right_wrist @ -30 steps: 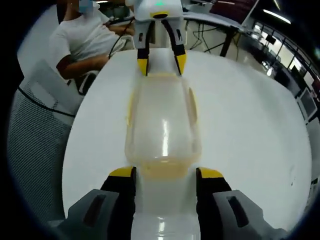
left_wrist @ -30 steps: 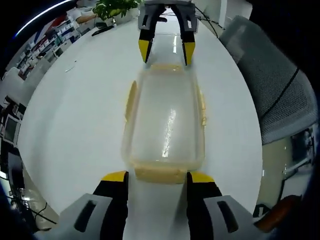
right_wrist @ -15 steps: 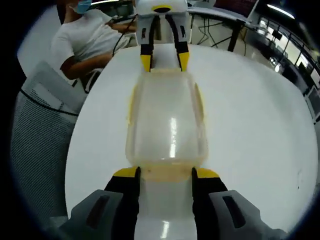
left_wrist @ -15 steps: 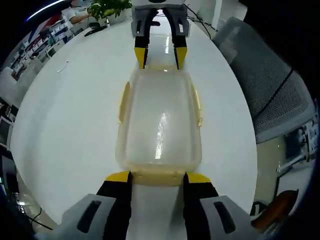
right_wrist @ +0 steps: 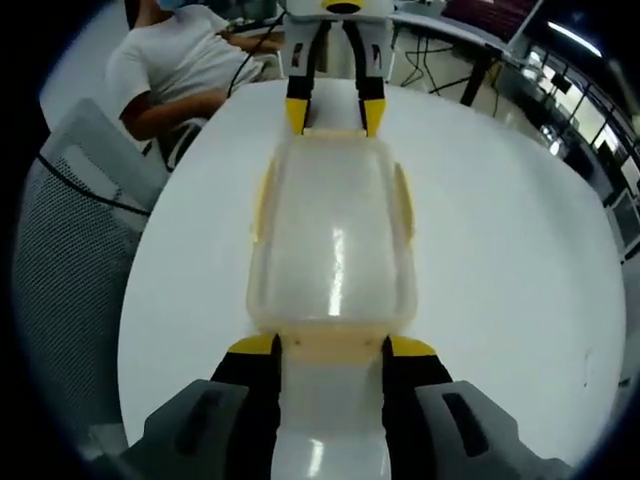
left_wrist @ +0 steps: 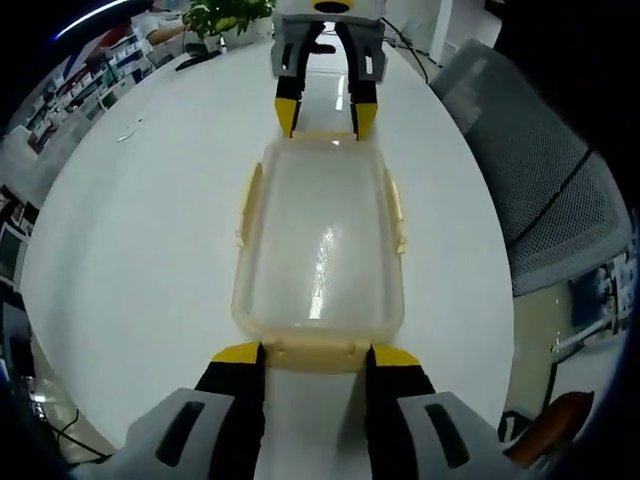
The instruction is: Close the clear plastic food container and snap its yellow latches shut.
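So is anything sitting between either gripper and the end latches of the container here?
Nothing visible does. The left gripper has its jaws either side of the near yellow latch of the clear container, and the right gripper stands the same way at the opposite end latch, on the white table.

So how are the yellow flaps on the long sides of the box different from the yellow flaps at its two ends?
In the left gripper view, the side latches stick out from the clear container with nothing near them. The end latches each sit between a gripper's jaws: the left gripper at the near end, the right gripper at the far end. Side latches look long and narrow; end latches look shorter. All are pale yellow.
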Tool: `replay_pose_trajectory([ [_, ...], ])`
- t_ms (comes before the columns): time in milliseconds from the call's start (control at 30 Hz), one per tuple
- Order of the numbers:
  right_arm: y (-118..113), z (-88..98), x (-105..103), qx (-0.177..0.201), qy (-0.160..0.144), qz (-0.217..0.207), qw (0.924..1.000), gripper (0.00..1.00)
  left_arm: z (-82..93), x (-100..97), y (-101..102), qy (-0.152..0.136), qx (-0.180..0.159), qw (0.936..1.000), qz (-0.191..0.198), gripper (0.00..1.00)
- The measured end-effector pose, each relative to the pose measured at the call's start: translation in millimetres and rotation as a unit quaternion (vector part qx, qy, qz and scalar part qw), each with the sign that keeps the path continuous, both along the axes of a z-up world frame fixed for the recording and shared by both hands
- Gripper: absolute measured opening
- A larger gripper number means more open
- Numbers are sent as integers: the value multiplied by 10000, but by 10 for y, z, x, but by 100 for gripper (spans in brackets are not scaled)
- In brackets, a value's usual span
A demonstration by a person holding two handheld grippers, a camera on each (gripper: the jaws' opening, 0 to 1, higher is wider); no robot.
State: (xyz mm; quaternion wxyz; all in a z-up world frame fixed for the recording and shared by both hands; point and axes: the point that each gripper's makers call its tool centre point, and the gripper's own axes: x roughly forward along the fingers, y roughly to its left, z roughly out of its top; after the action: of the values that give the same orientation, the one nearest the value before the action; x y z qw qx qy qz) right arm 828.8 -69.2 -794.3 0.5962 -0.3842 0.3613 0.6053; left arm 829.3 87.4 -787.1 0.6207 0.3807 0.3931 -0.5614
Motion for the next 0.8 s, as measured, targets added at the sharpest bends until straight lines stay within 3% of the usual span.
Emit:
replay_pose_trajectory([
  [400, 7, 109, -49, 35, 36, -9, 10000, 34, 24, -33, 20, -48, 232, 9997, -76, 32],
  [800, 23, 325, -93, 137, 82, -26, 9999, 34, 237, -72, 32, -118, 271, 9995, -129, 32],
])
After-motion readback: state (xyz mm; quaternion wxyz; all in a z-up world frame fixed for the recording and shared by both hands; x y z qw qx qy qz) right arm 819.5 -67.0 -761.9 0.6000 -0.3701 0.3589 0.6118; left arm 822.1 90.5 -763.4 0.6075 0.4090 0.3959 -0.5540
